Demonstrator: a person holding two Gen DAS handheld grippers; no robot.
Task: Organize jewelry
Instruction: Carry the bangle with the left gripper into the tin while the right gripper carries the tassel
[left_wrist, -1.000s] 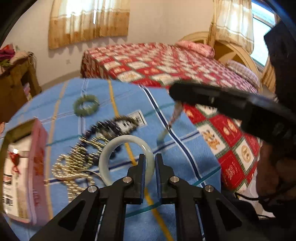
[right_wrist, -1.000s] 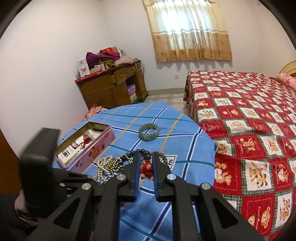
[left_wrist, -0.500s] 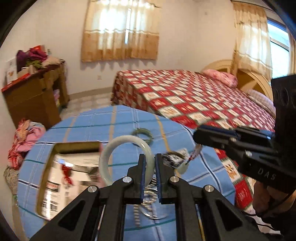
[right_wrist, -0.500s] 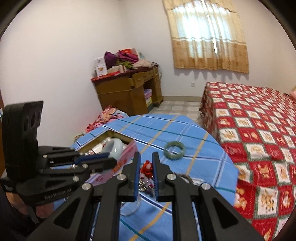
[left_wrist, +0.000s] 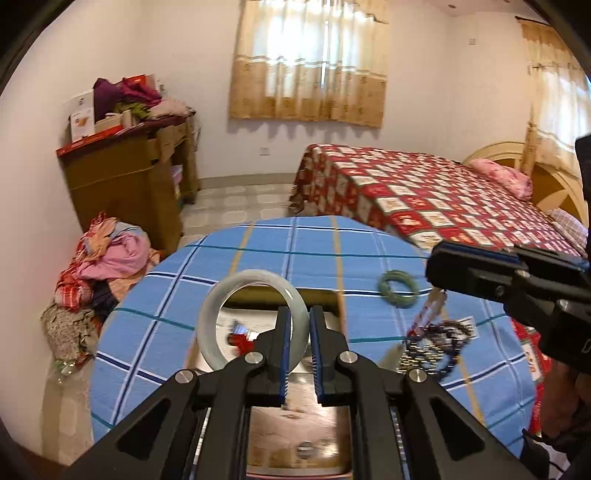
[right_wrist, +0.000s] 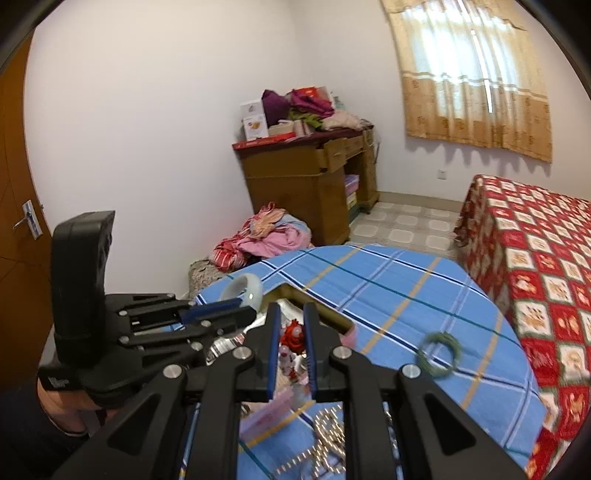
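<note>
Both grippers have swung from the bead pile to above the open tin (left_wrist: 295, 435). Left gripper (left_wrist: 297, 325) clamps my pale bangle (left_wrist: 251, 321) by its rim; right gripper (right_wrist: 291, 332) pinches the red charm (right_wrist: 293, 334). Risk: the smooth bangle pivots, slips, strikes the tin edge.

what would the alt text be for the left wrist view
The left claw grips a pale jade bangle by its rim above an open tin box on a blue plaid tablecloth. At right, the right claw dangles a beaded string near a green bangle.
</note>
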